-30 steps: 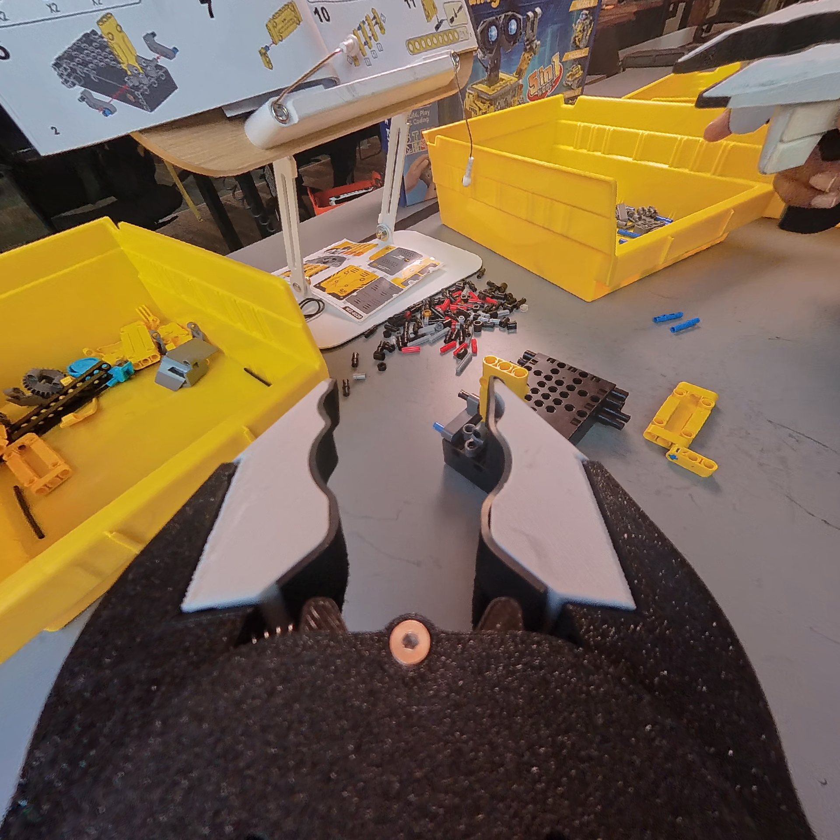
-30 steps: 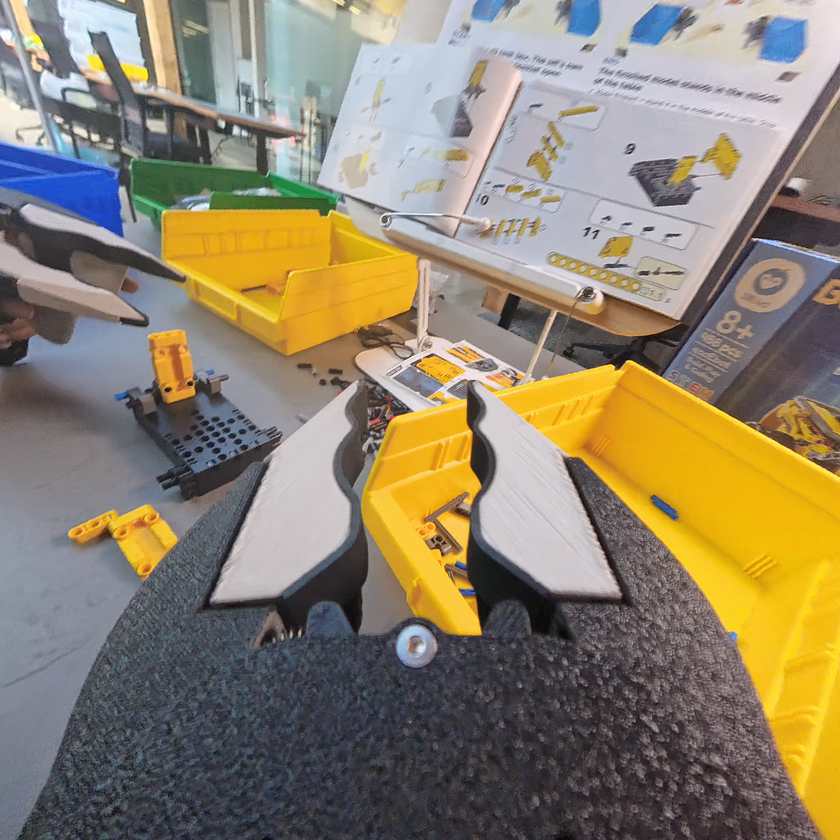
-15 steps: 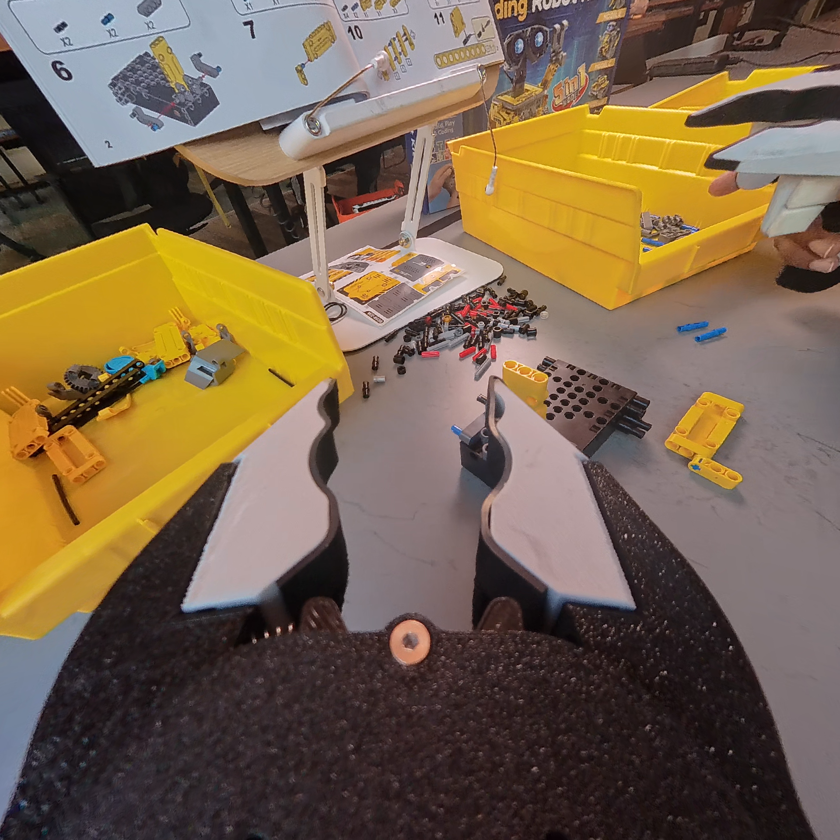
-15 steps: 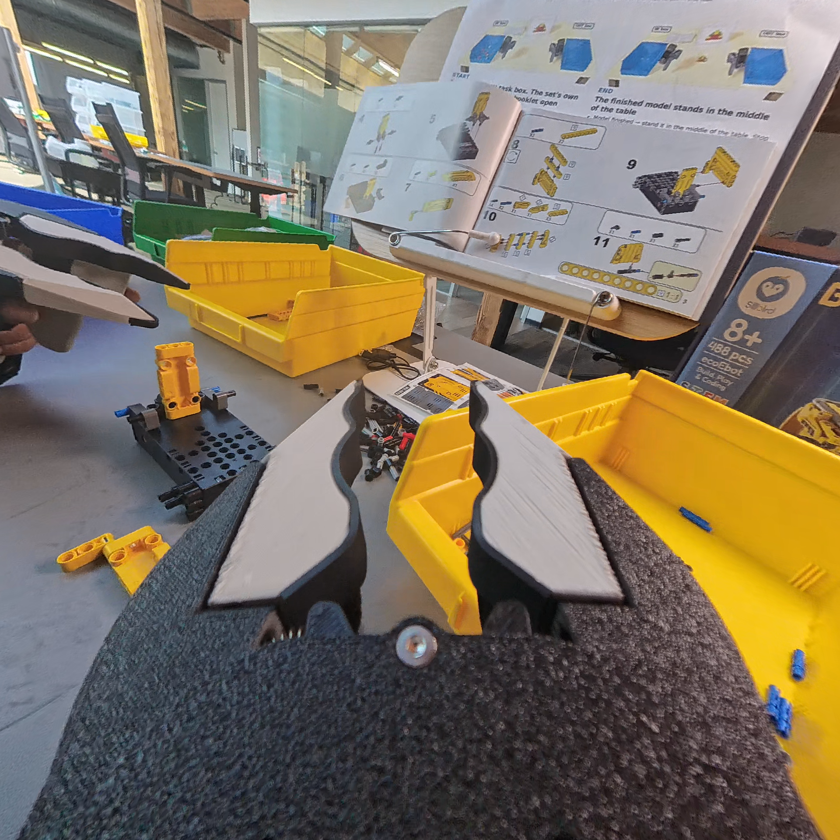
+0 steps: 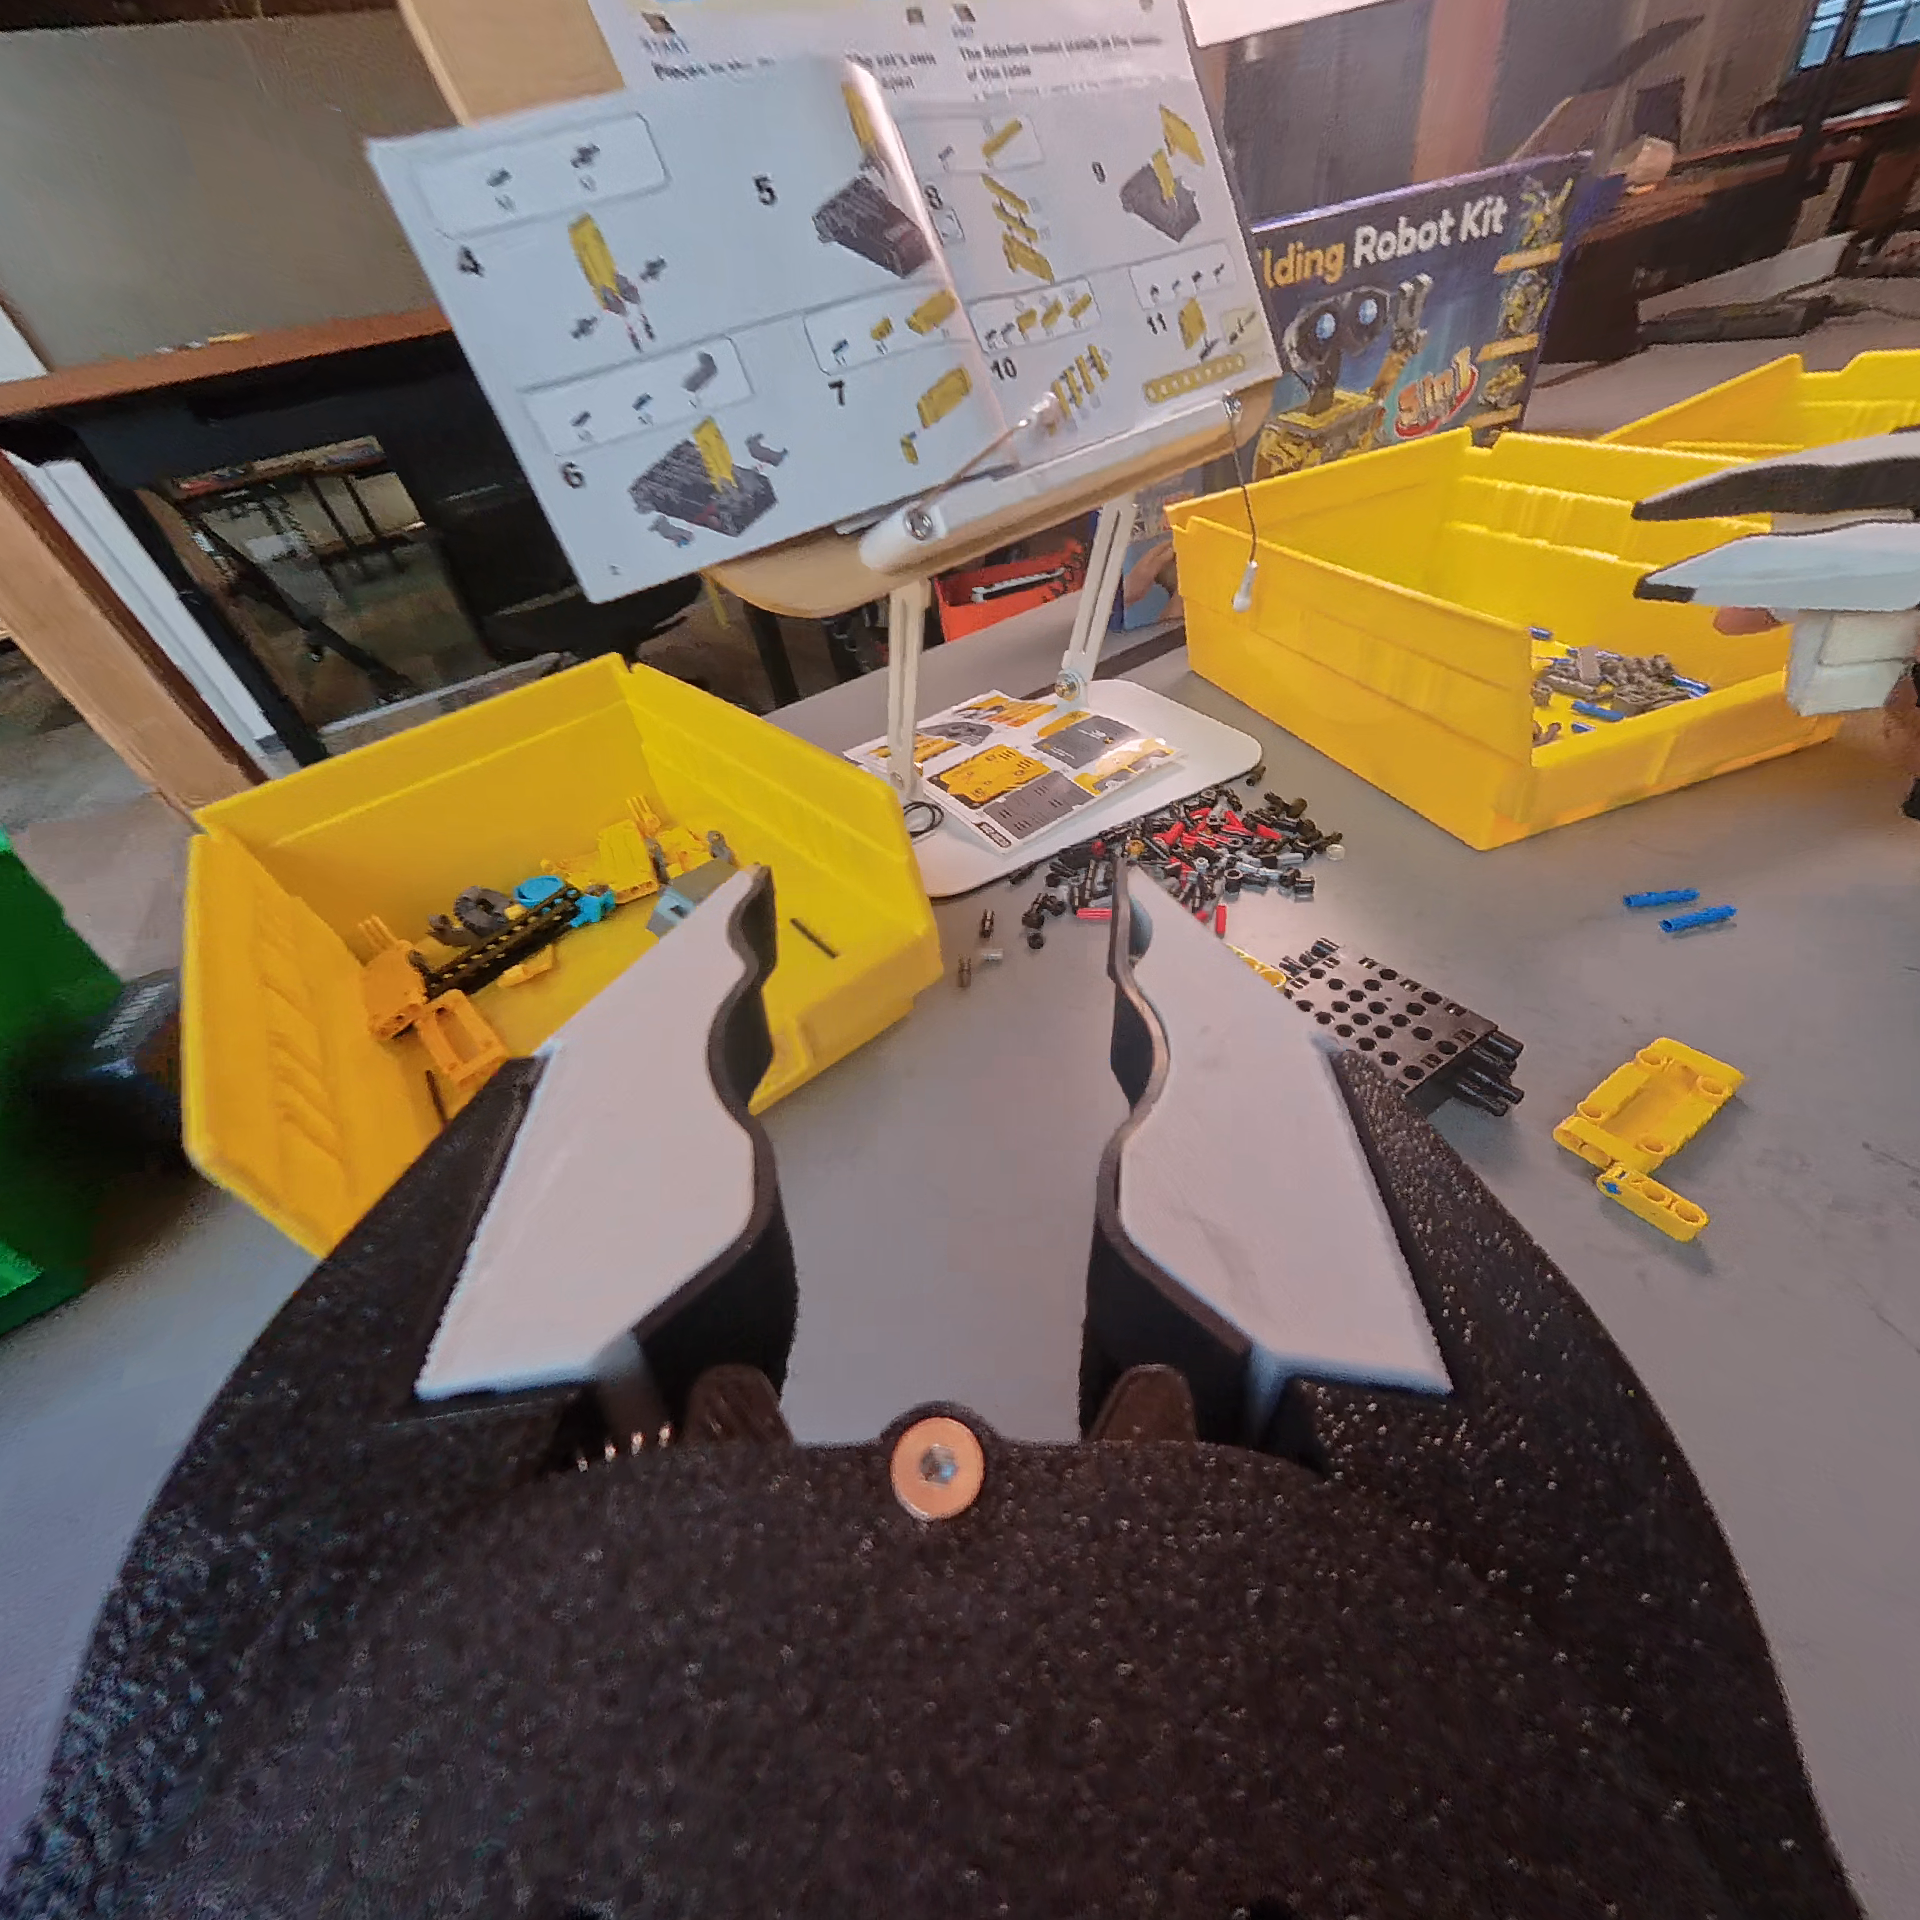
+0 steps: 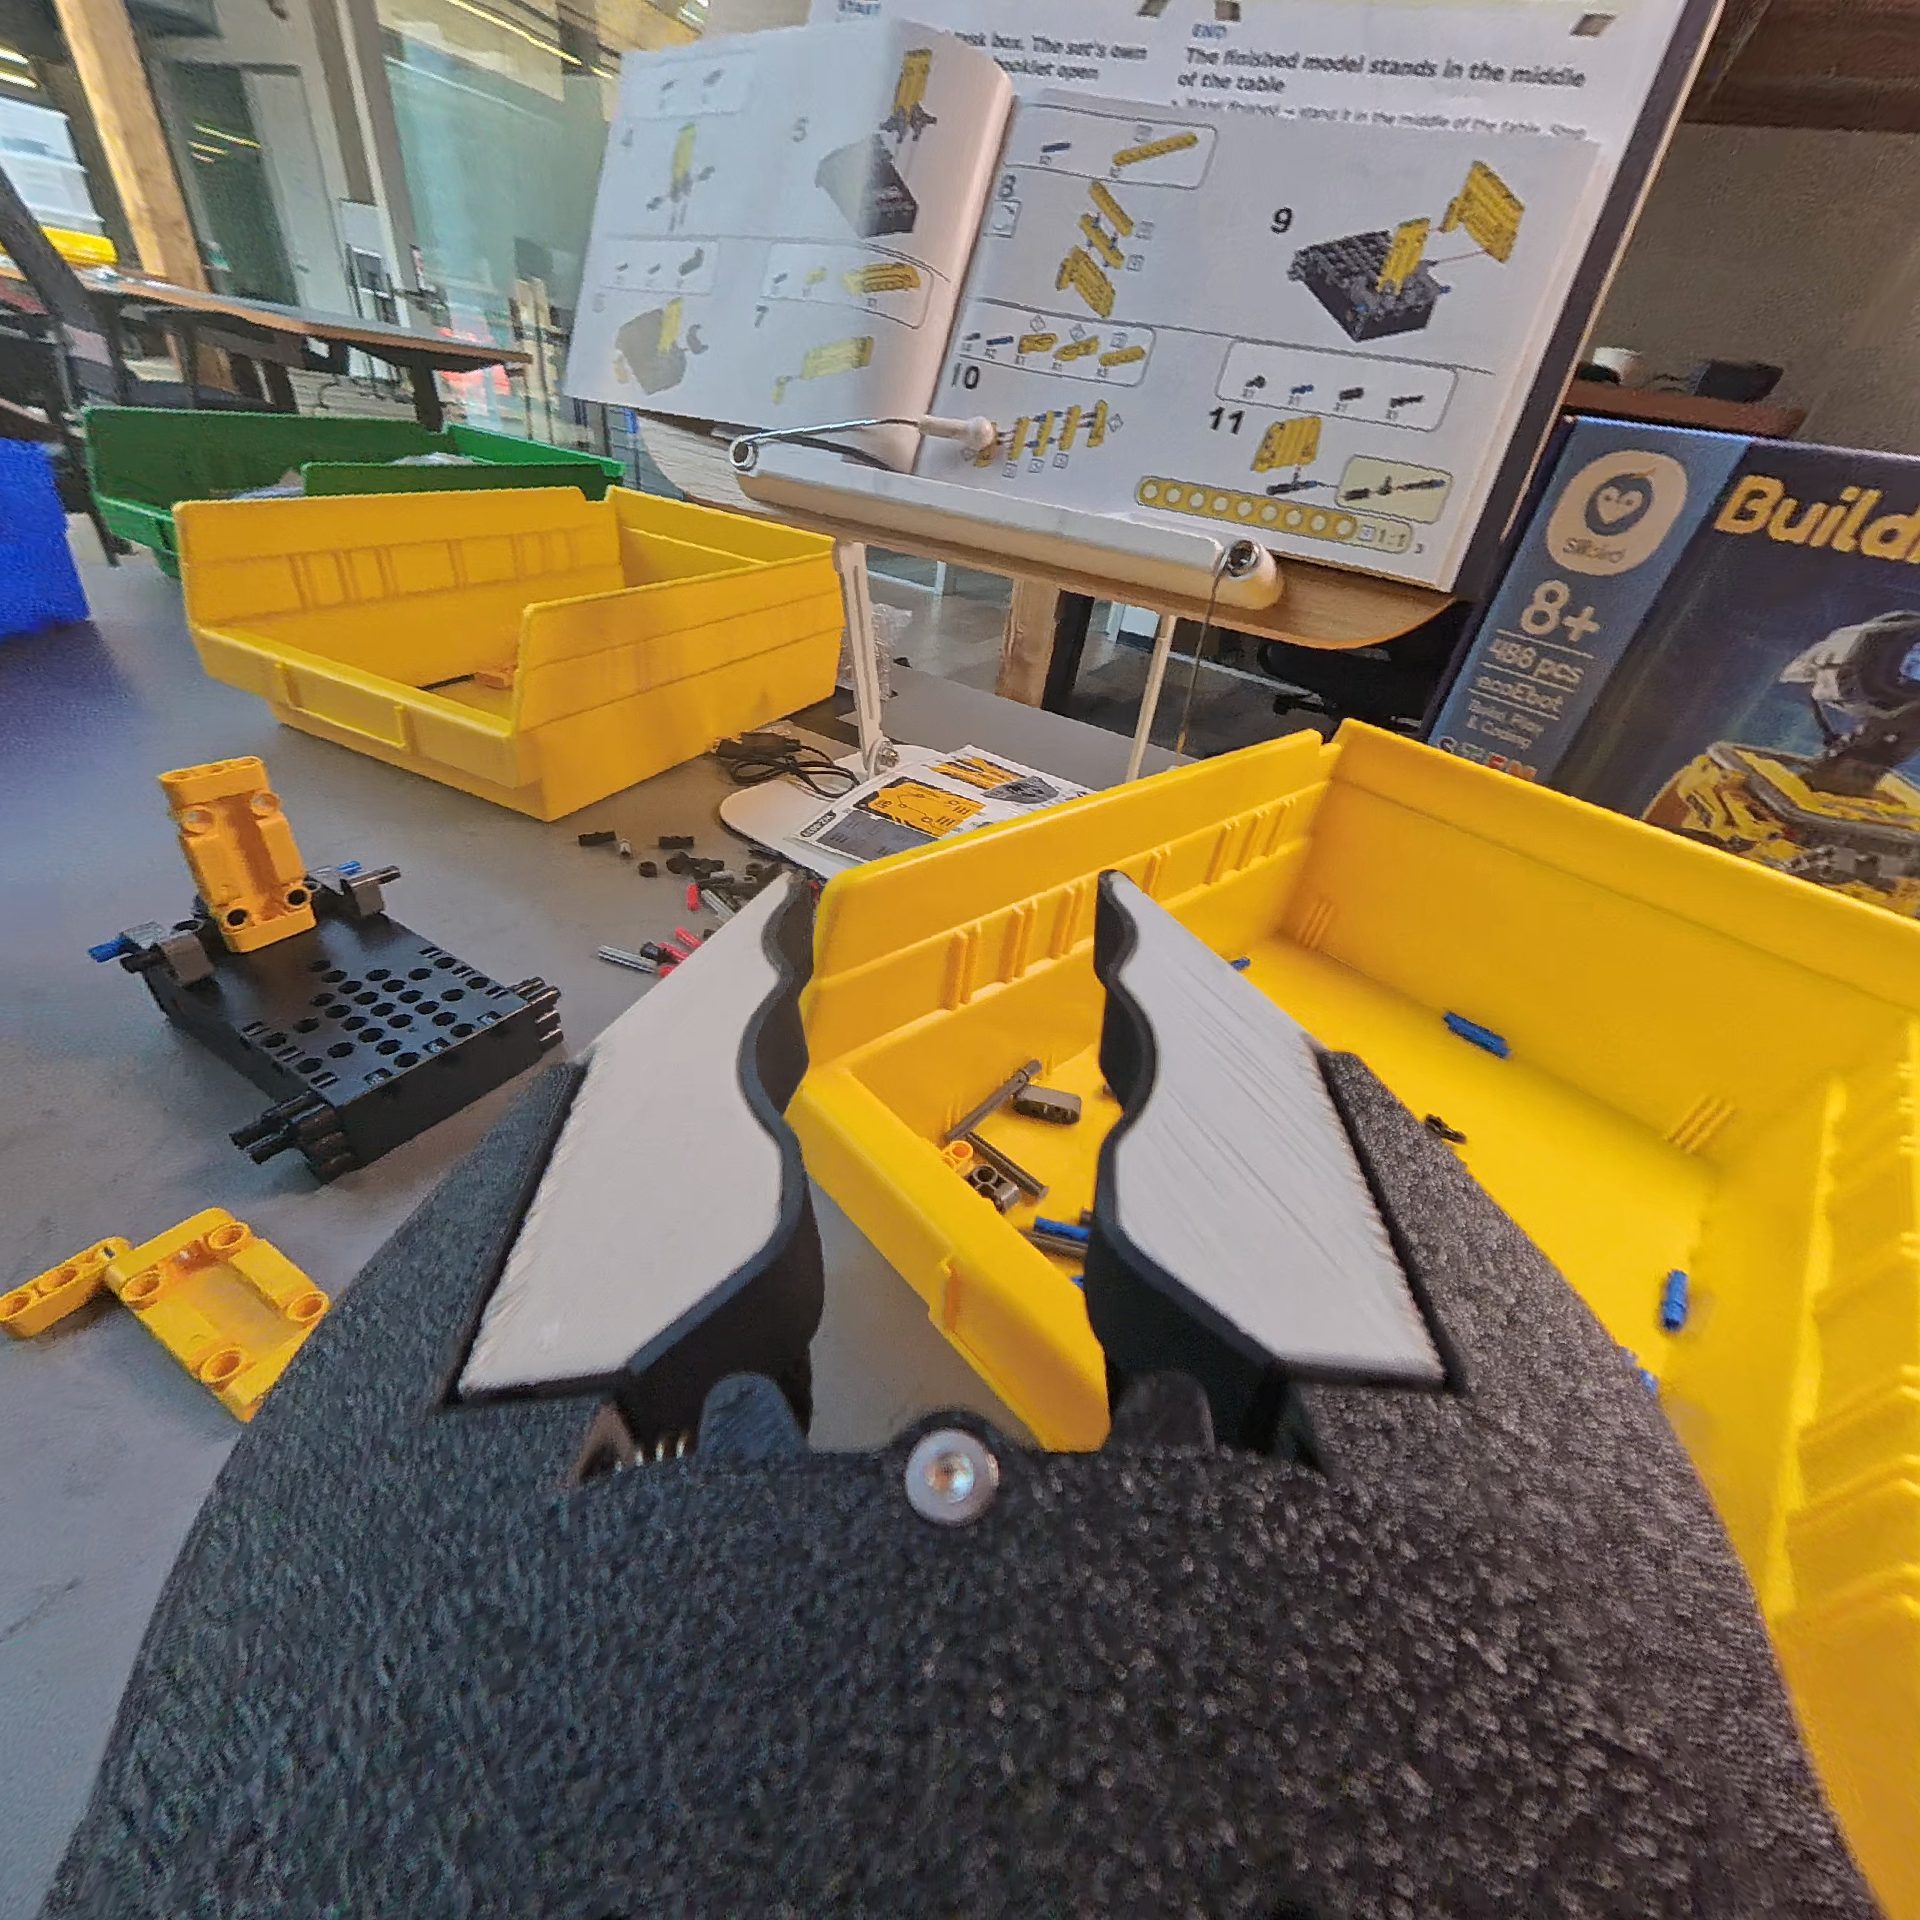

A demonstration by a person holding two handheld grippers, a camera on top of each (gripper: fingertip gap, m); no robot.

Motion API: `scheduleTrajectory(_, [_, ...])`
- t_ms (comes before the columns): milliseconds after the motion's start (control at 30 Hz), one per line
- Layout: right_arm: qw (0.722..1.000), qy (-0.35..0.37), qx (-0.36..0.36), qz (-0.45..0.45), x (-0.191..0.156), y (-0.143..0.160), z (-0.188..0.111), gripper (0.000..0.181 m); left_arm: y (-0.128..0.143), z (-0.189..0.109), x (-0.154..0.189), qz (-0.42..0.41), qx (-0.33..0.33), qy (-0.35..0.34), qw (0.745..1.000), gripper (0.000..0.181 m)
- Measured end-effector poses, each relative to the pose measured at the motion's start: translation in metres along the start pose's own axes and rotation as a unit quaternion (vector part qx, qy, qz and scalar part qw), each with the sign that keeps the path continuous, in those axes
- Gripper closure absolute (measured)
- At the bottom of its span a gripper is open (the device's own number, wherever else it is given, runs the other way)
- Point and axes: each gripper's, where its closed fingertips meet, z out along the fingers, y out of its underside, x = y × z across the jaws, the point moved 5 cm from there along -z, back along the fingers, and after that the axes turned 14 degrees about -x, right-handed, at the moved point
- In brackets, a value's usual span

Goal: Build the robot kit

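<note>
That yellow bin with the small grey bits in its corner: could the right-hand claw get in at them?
Probably yes. The right gripper is open and empty over the yellow bin, whose top is open; nothing covers the grey bits.

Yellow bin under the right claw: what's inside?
The yellow bin holds grey and black pins and rods in its near corner, and scattered blue pins. The right claw, open, hides part of the floor.
</note>
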Motion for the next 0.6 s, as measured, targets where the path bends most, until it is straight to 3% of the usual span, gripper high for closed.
scheduleTrajectory(133, [0.999, 0.017, -0.019, 0.029, 0.012, 0.006, 0.001, 0.126, 0.002, -0.04, -0.021, -0.033, 0.017, -0.051, 0.998, 0.119])
scheduleTrajectory(367, [0.995, 0.093, -0.033, 0.033, 0.046, -0.003, -0.011, 0.131, 0.033, -0.097, -0.057, -0.085, 0.001, -0.126, 0.988, 0.119])
scheduleTrajectory(467, [0.989, 0.125, -0.08, -0.029, 0.078, -0.02, -0.021, 0.146, 0.042, -0.101, -0.06, -0.089, -0.011, -0.127, 0.988, 0.119])
scheduleTrajectory(533, [0.981, 0.123, -0.127, -0.08, 0.097, -0.031, -0.025, 0.175, 0.047, -0.099, -0.059, -0.082, -0.021, -0.127, 0.988, 0.119])
scheduleTrajectory(600, [0.976, 0.1, -0.164, -0.105, 0.108, -0.038, -0.025, 0.181, 0.05, -0.096, -0.057, -0.076, -0.025, -0.126, 0.989, 0.119])
